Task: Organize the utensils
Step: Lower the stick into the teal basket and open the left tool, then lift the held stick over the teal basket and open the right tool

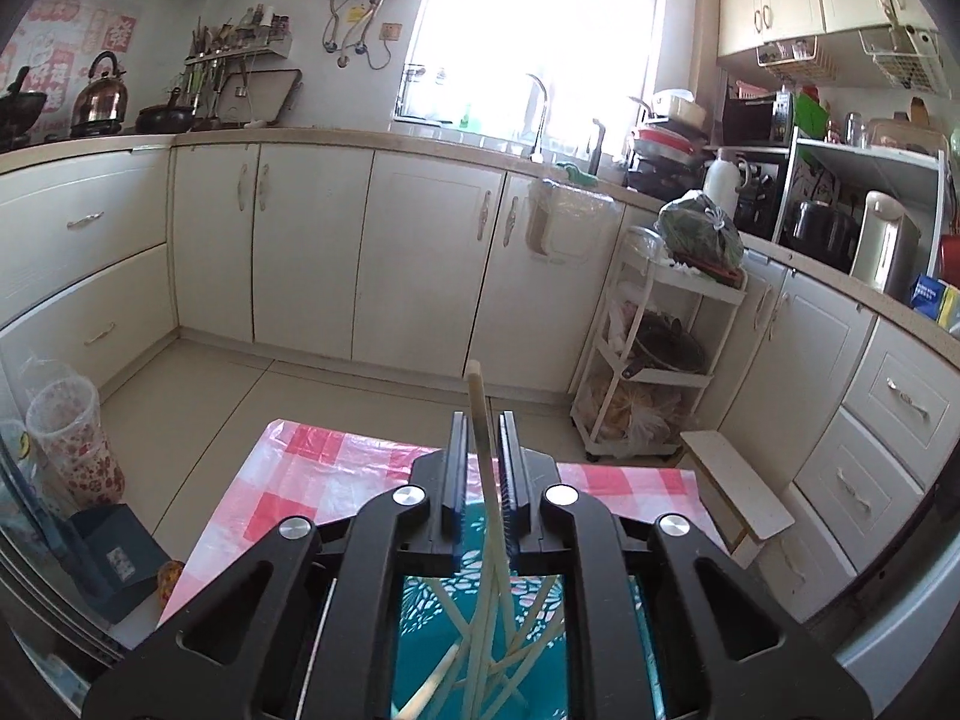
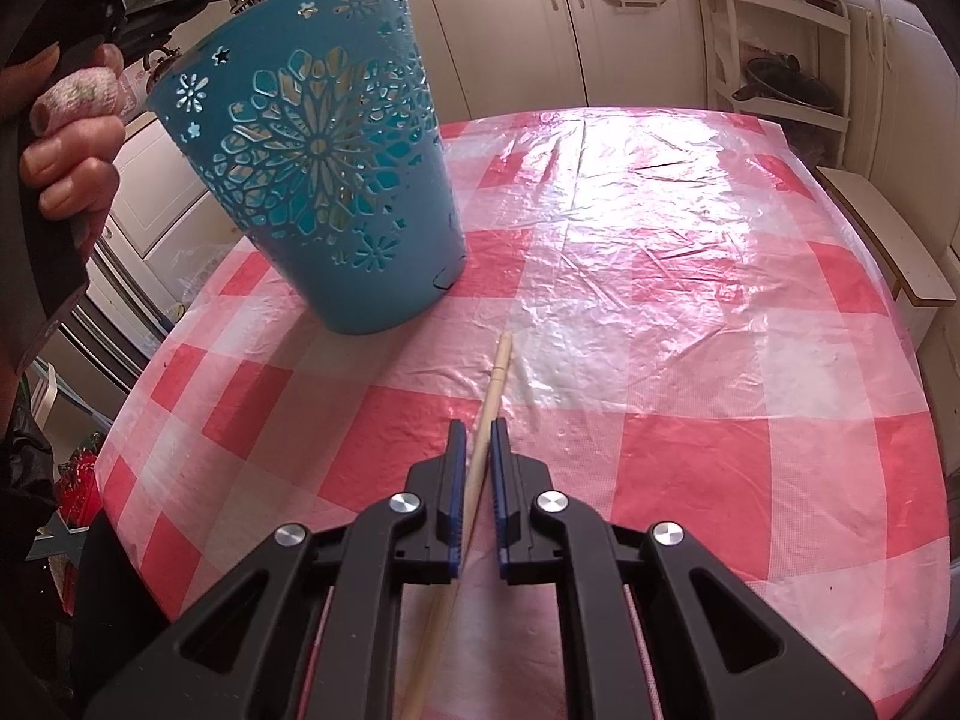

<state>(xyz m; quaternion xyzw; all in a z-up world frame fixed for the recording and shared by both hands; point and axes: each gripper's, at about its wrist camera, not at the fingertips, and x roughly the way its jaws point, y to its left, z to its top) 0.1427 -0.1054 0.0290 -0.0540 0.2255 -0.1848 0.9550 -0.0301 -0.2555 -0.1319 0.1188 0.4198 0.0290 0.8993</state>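
Note:
A teal perforated utensil holder [image 2: 318, 180] stands on the left of the red-and-white checked tablecloth [image 2: 660, 252]. My left gripper [image 1: 483, 450] is directly above the holder's open top [image 1: 480, 630], which holds several pale chopsticks. It is shut on one chopstick [image 1: 480, 414] that points up and away. My right gripper [image 2: 475, 450] is low over the table's near side, shut on another pale chopstick [image 2: 495, 378] whose tip points toward the holder.
Cream kitchen cabinets [image 1: 420, 252] line the far walls. A white rolling rack [image 1: 654, 360] and a small stool [image 1: 738, 492] stand past the table's right edge. A person's hand [image 2: 72, 144] holds the left gripper near the holder's rim.

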